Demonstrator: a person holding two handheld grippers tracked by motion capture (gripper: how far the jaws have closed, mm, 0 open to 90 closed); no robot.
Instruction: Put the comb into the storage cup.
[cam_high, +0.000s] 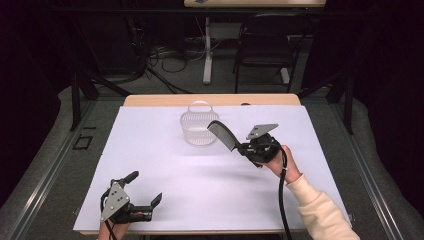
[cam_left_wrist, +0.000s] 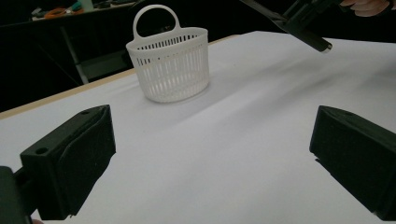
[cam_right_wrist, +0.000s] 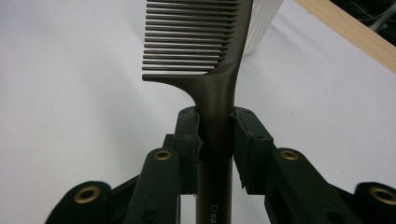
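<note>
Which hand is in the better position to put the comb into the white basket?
Right. The right gripper already clamps the comb beside the basket; the left gripper is open, empty and far off.

Bright white table (cam_high: 150, 150), dark surroundings, soft shadows, slight blur.
</note>
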